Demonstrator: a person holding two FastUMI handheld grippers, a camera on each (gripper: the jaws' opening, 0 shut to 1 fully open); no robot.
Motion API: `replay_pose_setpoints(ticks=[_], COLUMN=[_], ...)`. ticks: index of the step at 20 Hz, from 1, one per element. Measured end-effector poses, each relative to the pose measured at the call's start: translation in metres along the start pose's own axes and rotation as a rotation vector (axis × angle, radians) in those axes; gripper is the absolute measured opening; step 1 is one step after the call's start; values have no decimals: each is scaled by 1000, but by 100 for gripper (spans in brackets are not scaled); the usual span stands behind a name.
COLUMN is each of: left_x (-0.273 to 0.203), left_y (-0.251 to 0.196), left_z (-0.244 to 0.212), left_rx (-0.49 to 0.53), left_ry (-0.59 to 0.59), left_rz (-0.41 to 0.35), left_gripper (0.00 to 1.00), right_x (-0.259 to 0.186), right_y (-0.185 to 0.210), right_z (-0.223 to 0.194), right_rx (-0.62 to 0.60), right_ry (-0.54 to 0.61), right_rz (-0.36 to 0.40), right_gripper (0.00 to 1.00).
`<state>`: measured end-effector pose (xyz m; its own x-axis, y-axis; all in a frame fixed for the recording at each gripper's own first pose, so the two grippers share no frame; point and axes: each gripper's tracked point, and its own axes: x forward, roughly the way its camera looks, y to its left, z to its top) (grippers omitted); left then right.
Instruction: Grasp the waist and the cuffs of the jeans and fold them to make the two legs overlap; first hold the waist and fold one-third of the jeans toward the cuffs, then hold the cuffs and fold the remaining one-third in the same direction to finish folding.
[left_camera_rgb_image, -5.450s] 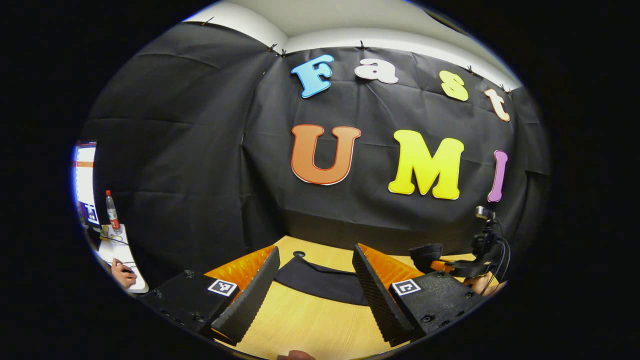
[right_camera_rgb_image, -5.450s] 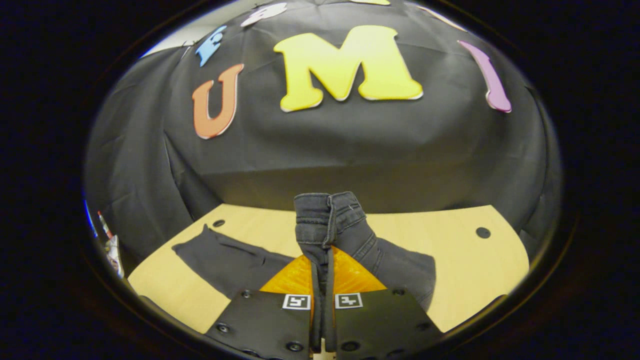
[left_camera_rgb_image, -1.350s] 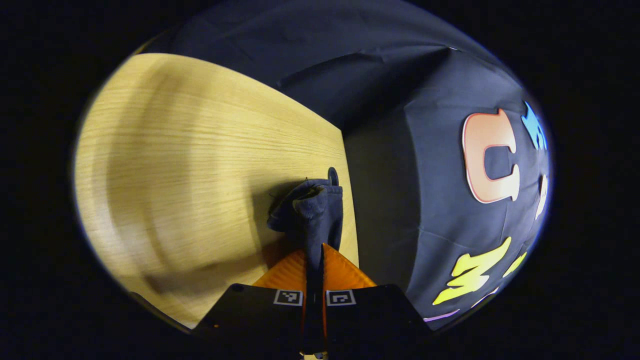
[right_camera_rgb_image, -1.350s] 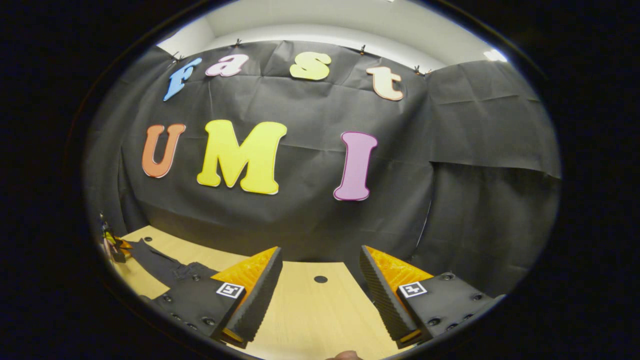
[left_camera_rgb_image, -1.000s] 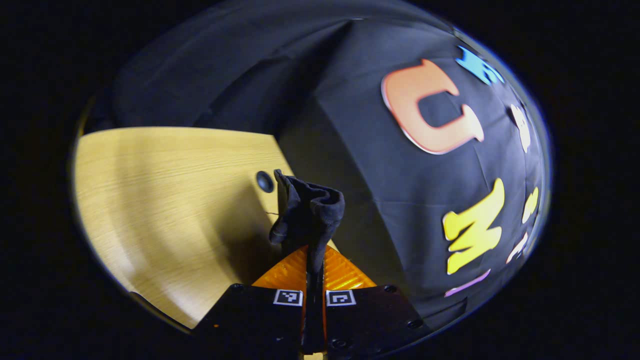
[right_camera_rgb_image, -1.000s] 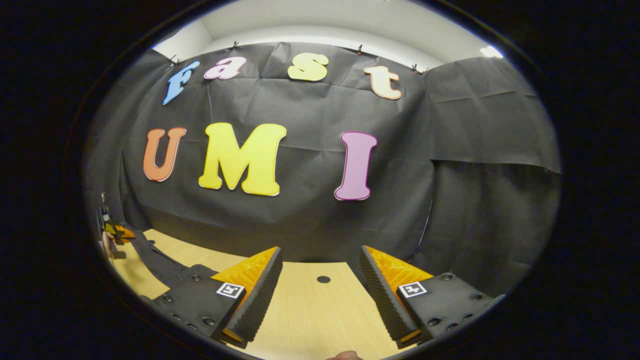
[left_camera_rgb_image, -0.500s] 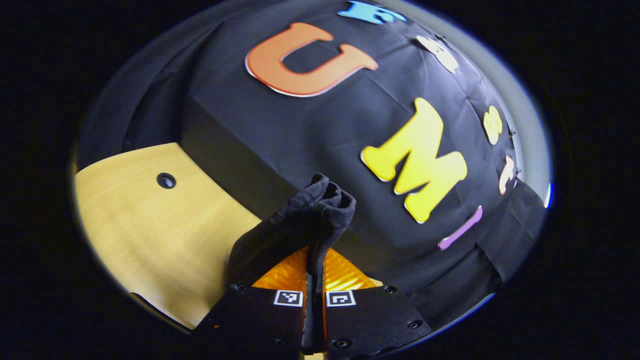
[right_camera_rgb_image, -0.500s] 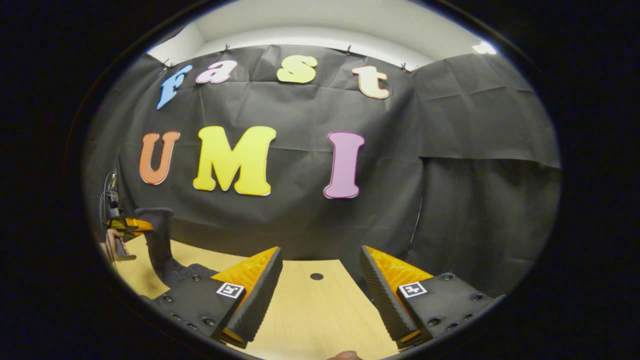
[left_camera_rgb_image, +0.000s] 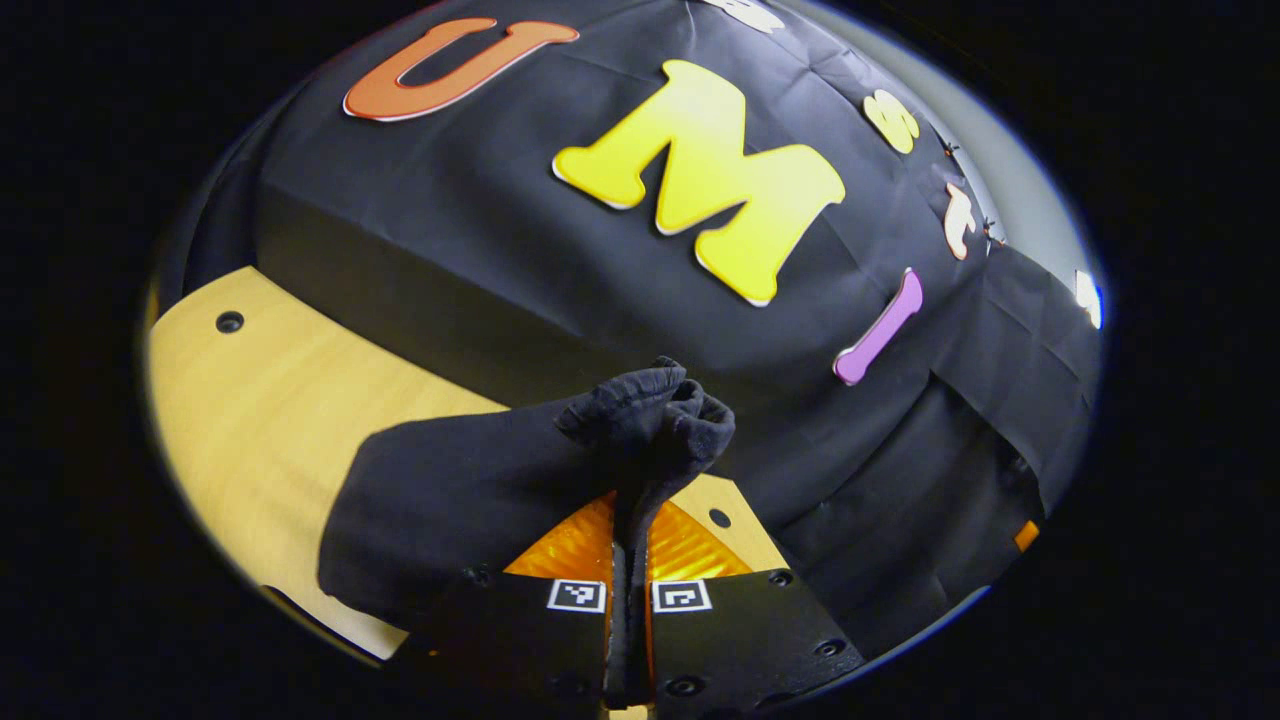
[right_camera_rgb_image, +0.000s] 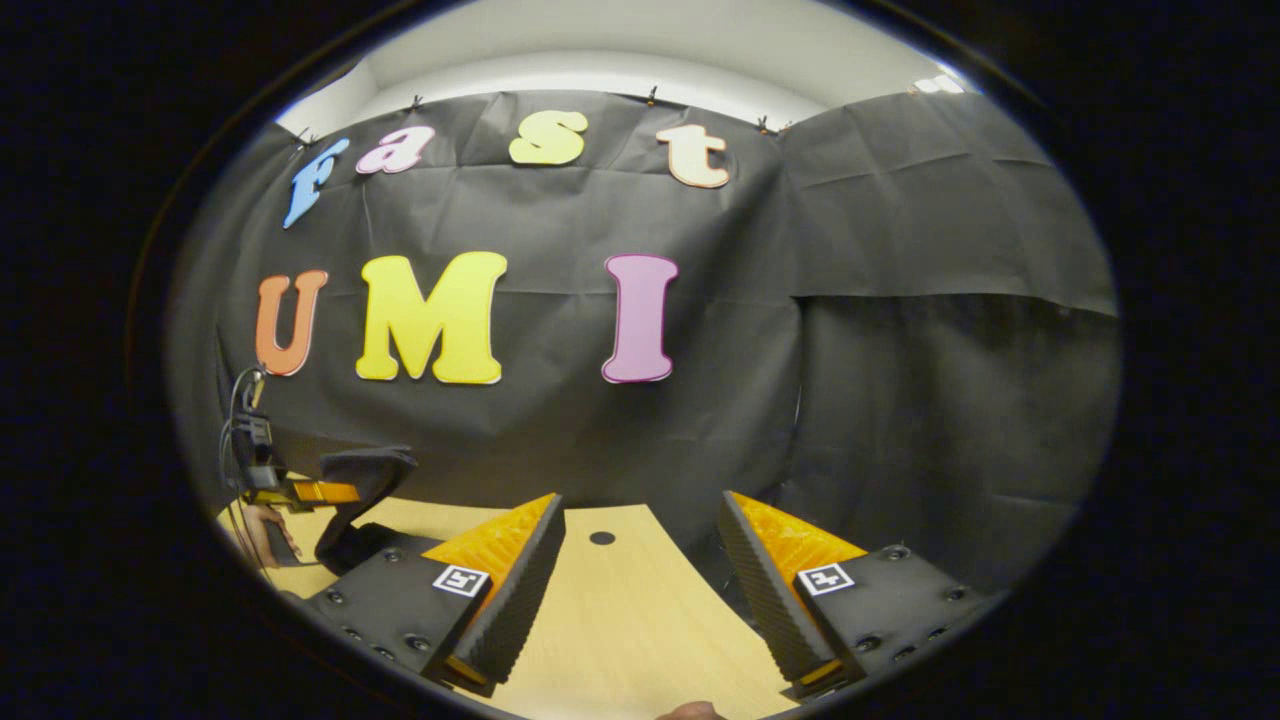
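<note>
While the left gripper (left_camera_rgb_image: 629, 560) clamps the jeans (left_camera_rgb_image: 470, 490) cuffs (left_camera_rgb_image: 650, 415) at frame centre, the right gripper (right_camera_rgb_image: 640, 590) stands wide, empty, over the table (right_camera_rgb_image: 620, 620) at lower centre.

The left gripper (left_camera_rgb_image: 629, 520) now carries the cuffs (left_camera_rgb_image: 650, 415) higher and swings round toward 3 o'clock, more jeans (left_camera_rgb_image: 450, 500) trailing over the worktop (left_camera_rgb_image: 250, 400) beneath it.

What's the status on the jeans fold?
Left gripper shut on jeans, cuff end lifted off the table. Right gripper open, holding nothing, above the table. Nothing in the way.
</note>
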<state>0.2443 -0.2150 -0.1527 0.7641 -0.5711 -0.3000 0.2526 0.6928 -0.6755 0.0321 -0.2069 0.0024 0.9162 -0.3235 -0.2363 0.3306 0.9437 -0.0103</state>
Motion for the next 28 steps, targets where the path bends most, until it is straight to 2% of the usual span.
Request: replay_pose_setpoints(ticks=[2,3,4,8,11,12,14,16,17,18,19,20,21,22,25,28], left_x=[8,15,24,43,47,50,53,52,53,53,52,51,50,48,45,26], left_y=[-6,-6,-4,-16,-7,-7,-16,-25,-28,-34,-39,-43,-44,-45,-50,-67], left_z=[-38,-55,-68,-82,-98,-96,-94,-95,-96,-97,-96,-98,-99,-99,-99,-89], left_rx=[-21,-14,4,46,-40,-74,-119,-81,-44,-13,20,50,85,116,149,120], left_ry=[75,110,137,237,255,253,243,251,258,262,264,269,270,276,269,247], left_rz=[26,55,79,153,148,146,98,83,85,79,76,71,87,95,91,48], left_gripper=[3,3,3,3,5,0,30,60,53,68,65,77,84,99,99,99], right_x=[-4,-5,-7,-8,-5,-4,0,1,3,4,4,4,3,3,2,-1], right_y=[-10,-13,-15,-21,-19,-16,-14,-12,-11,-11,-10,-10,-10,-11,-11,-9], right_z=[0,-2,-3,-7,-11,-11,-12,-12,-12,-11,-11,-10,-9,-8,-7,-4], right_rx=[5,-1,-10,-8,-11,-14,-23,-24,-21,-19,-20,-22,-23,-22,-11,-5], right_ry=[-1,1,3,16,24,25,26,29,30,30,28,26,24,23,19,11], right_rz=[-17,-23,-25,-25,-22,-13,-4,2,4,7,9,10,11,9,9,14], right_gripper=[94,96,94,94,94,94,96,96,96,96,94,94,94,94,94,96])
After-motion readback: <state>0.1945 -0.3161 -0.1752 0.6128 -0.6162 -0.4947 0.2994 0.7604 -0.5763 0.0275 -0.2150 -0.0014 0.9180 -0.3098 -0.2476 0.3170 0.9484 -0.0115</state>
